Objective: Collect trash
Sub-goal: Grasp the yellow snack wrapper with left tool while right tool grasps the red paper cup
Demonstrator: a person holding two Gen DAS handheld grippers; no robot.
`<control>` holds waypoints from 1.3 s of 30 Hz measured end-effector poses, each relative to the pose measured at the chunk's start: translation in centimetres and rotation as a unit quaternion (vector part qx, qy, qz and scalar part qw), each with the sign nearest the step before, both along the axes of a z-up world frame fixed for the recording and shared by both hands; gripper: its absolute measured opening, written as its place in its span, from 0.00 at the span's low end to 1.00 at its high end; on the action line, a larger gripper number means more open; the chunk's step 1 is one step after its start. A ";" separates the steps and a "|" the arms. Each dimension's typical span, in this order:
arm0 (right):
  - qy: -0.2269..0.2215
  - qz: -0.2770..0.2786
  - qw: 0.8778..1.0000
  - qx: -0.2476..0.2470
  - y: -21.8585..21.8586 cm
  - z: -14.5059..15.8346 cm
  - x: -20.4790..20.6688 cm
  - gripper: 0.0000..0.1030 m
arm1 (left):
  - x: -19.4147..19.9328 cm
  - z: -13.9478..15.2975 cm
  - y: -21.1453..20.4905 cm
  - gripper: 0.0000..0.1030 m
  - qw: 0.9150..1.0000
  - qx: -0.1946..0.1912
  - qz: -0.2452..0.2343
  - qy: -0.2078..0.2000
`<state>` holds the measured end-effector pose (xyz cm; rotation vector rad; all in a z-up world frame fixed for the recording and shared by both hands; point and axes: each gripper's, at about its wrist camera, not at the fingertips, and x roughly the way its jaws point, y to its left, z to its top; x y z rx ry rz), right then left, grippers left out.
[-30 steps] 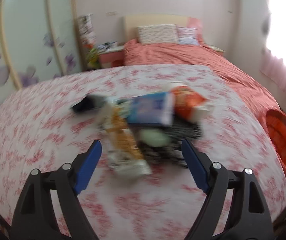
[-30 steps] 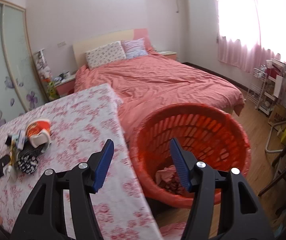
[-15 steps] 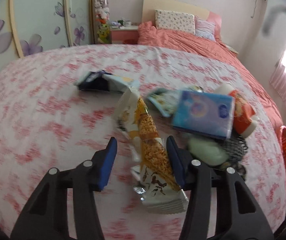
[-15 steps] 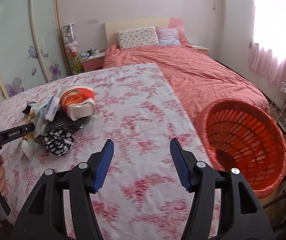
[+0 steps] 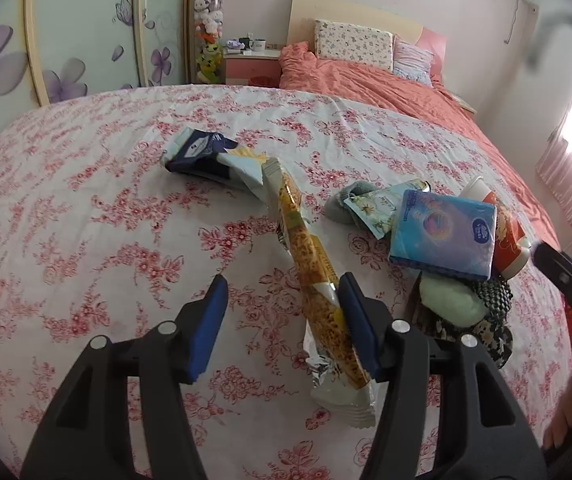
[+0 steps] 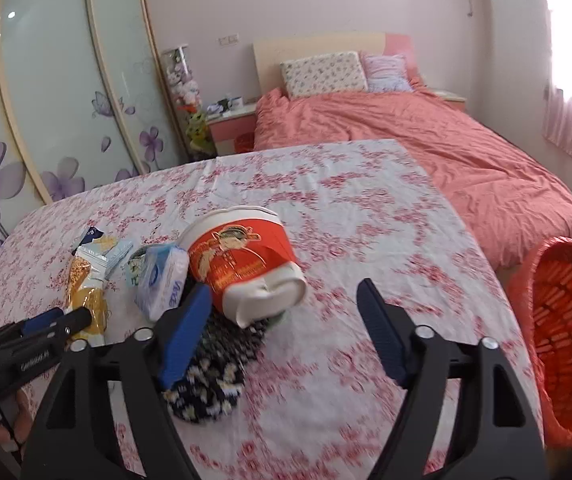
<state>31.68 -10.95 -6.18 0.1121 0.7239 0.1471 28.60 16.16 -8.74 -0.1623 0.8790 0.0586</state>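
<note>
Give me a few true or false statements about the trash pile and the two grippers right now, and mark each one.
1. The left gripper is open beside the long yellow snack wrapper. True.
2. The right gripper is shut on the red noodle cup. False: it is open, holding nothing.
3. The noodle cup lies on its side. True.
4. The orange basket stands on the floral table. False: it stands off the table's right edge.

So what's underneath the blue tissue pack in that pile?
The blue tissue pack rests on a pale green bundle and black patterned fabric, overlapping a floral wrapper. Anything directly beneath it is covered.
</note>
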 end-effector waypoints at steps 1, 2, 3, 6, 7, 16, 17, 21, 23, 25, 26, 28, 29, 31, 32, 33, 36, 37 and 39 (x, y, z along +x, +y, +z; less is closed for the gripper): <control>0.005 0.005 1.000 -0.004 0.1 -0.2 0.4 0.78 | 0.1 -0.1 0.1 0.55 1.000 -0.004 -0.002 0.000; 0.011 0.011 1.000 -0.013 0.6 -0.5 1.0 0.78 | 0.1 -0.2 0.1 0.55 1.000 -0.006 -0.004 0.001; 0.016 0.015 1.000 -0.019 0.8 -0.7 1.3 0.79 | 0.2 -0.3 0.1 0.55 1.000 -0.009 -0.008 0.001; 0.032 0.029 0.998 -0.037 1.9 -1.6 2.5 0.79 | 0.4 -0.6 -0.2 0.56 1.000 -0.015 -0.016 0.006; 0.034 0.029 0.998 -0.040 2.1 -1.6 2.6 0.79 | 0.5 -0.6 -0.4 0.56 1.000 -0.014 -0.018 0.007; 0.022 -0.005 0.999 -0.024 -0.7 -1.3 0.6 0.69 | 1.1 -0.9 -0.8 0.22 0.998 -0.037 -0.040 0.015; 0.018 -0.015 0.999 -0.030 -1.4 -1.3 0.0 0.69 | 0.8 -0.8 -0.7 0.22 0.998 -0.037 -0.045 0.014; 0.019 -0.060 0.996 -0.069 -3.4 -1.7 -1.3 0.69 | -0.5 -0.8 0.2 0.23 0.998 -0.034 -0.053 0.013; 0.029 -0.071 0.994 -0.077 -4.1 -2.2 -1.4 0.70 | -0.9 -1.0 1.1 0.26 0.999 -0.030 -0.043 0.015; 0.049 -0.079 0.993 -0.069 -4.9 -3.1 -1.2 0.70 | -1.0 -1.2 1.8 0.30 0.999 -0.024 -0.029 0.016; 0.062 -0.081 0.993 -0.059 -5.2 -3.5 -1.0 0.70 | -1.0 -1.3 2.0 0.30 0.999 -0.025 -0.024 0.018; 0.064 -0.084 0.993 -0.047 -5.7 -3.5 -0.9 0.70 | -0.8 -1.4 2.1 0.30 0.999 -0.026 -0.021 0.020; 0.065 -0.086 0.993 -0.048 -5.7 -3.5 -0.8 0.70 | -0.7 -1.5 1.9 0.30 0.999 -0.024 -0.022 0.020; 0.066 -0.085 0.993 -0.052 -5.6 -3.6 -0.7 0.70 | -0.6 -1.7 1.8 0.30 0.999 -0.017 -0.023 0.021; 0.066 -0.085 0.993 -0.055 -5.4 -3.6 -0.6 0.70 | -0.6 -1.7 1.5 0.30 1.000 -0.009 -0.024 0.017; 0.067 -0.084 0.993 -0.056 -5.3 -3.6 -0.5 0.70 | -0.7 -1.7 1.2 0.30 1.000 -0.001 -0.026 0.015; 0.076 -0.084 0.992 -0.052 -5.5 -3.9 -0.4 0.70 | -0.9 -1.8 0.7 0.30 0.999 0.018 -0.032 0.005; 0.088 -0.086 0.991 -0.050 -5.7 -4.2 -0.2 0.70 | -1.0 -1.8 0.7 0.30 0.999 0.017 -0.032 0.004; 0.094 -0.089 0.990 -0.055 -5.7 -4.3 0.0 0.69 | -1.2 -1.8 1.0 0.30 1.000 0.004 -0.030 0.003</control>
